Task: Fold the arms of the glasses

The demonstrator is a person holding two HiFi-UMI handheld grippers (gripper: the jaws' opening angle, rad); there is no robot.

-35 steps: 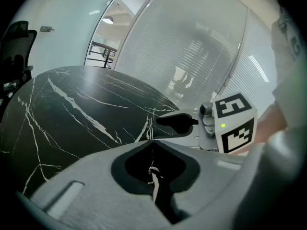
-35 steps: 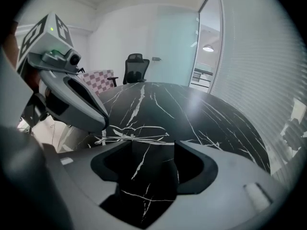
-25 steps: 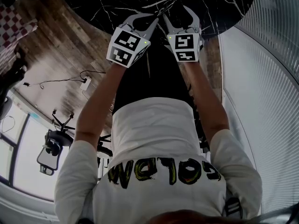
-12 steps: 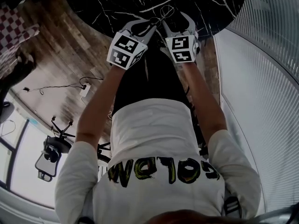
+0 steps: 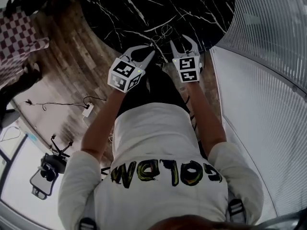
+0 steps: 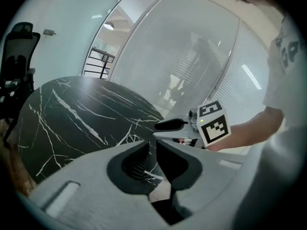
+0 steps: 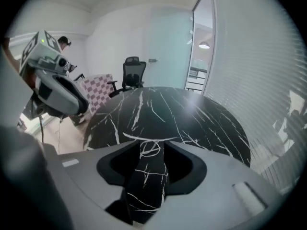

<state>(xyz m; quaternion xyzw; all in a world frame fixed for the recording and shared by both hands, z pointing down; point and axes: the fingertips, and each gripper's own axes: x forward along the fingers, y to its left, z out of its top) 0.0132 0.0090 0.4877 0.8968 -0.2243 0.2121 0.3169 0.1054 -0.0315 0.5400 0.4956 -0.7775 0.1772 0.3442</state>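
Your right hand-held gripper [image 7: 151,143] has its 2 jaws apart at a middling width. They have just been closing, and nothing is between the pads. Through the gap you see the thin wire glasses [image 7: 150,147] lying on the table beyond the tips, not touching them. Your left hand-held gripper [image 6: 153,143] has its jaws drawn almost together, with only a thin slit between them, and it holds nothing. Both grippers hover side by side over the near rim of the table, close together but not touching.

The table [image 5: 192,4] is round, of black marble with white veins. The glasses [image 5: 164,31] lie near its near edge, just ahead of both tips. Whether their arms are folded cannot be made out.

A wood-plank floor [image 5: 62,56] lies to your left, with a cable [image 5: 62,103] trailing across it. A glass wall with blinds [image 5: 268,80] curves close along the table's right side. A black office chair [image 7: 132,68] stands at the far rim. Beyond the glasses, dark marble runs on to the far edge.
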